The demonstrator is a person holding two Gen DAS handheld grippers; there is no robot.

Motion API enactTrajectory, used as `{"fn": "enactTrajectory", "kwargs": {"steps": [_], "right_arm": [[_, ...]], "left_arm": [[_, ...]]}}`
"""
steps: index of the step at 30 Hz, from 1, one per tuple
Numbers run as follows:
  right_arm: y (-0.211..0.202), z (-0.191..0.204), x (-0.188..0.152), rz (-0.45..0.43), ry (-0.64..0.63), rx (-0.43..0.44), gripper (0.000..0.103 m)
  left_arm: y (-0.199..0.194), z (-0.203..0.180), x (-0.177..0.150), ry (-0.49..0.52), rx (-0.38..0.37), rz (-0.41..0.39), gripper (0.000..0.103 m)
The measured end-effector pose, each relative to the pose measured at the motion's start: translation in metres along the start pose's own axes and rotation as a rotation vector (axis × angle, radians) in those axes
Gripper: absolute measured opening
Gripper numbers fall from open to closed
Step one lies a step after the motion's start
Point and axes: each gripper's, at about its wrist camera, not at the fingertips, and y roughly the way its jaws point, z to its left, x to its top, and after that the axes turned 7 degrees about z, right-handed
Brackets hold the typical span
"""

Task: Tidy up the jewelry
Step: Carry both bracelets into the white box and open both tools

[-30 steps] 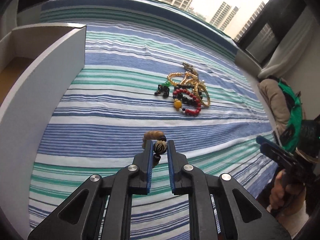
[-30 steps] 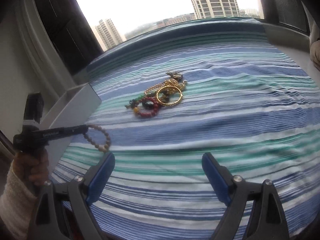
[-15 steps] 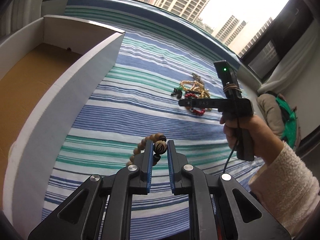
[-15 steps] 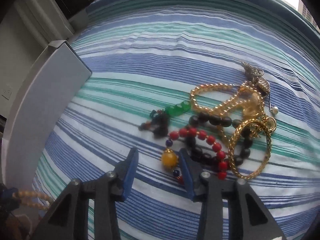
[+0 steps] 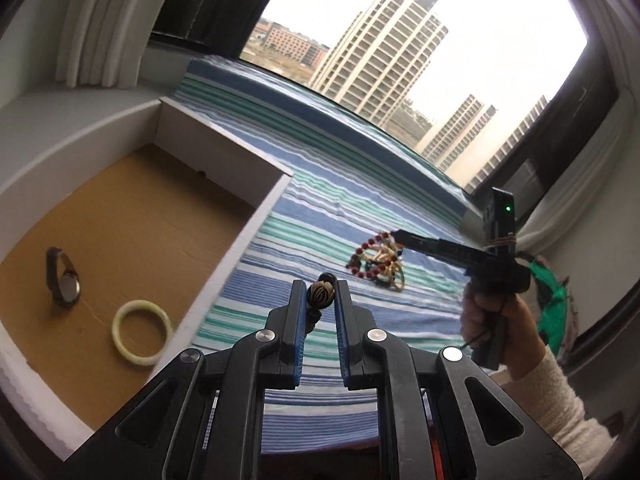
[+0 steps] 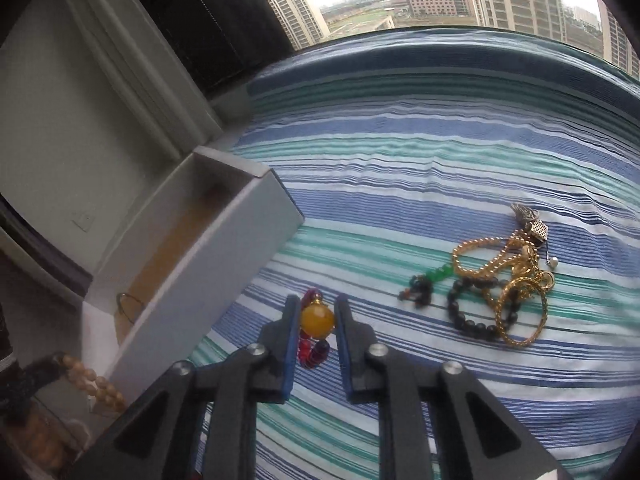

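My left gripper (image 5: pixel 319 294) is shut on the carved bead of a wooden bead bracelet (image 5: pixel 319 295), held beside the white box (image 5: pixel 236 236); its tan beads also show in the right wrist view (image 6: pixel 94 384). My right gripper (image 6: pixel 317 316) is shut on the amber bead of a red bead bracelet (image 6: pixel 317 320) and holds it above the striped sheet (image 6: pixel 400 168); it also shows in the left wrist view (image 5: pixel 366 254). A pile of jewelry (image 6: pixel 500 276) with gold chains, dark beads and green beads lies on the sheet.
The box has a brown cardboard floor holding a black wristwatch (image 5: pixel 62 280) and a pale green bangle (image 5: pixel 142 332). The box stands at the bed's left edge (image 6: pixel 192 264). A window and curtains are behind the bed.
My right gripper closed on the amber bead and lifted the red bracelet off the pile toward the box. My left gripper swung left and the box's inside came into view.
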Motion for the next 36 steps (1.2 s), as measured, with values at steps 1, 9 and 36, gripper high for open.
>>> {"fn": "enactTrajectory", "kwargs": {"steps": [1,9,36], "right_arm": [[-0.006,0.018,0.004,-0.022,-0.024,0.031,0.018],[0.004,0.149,0.028,-0.06,-0.198,0.243,0.018],[0.091,0.227,-0.009,-0.024,-0.396,0.149,0.043]], "left_arm": [[-0.01,0.01,0.003,-0.01,0.038,-0.024,0.012],[-0.023,0.104,-0.003,-0.143,0.317,-0.038,0.012],[0.015,0.094,-0.038,-0.094,0.383,0.011,0.069]]}}
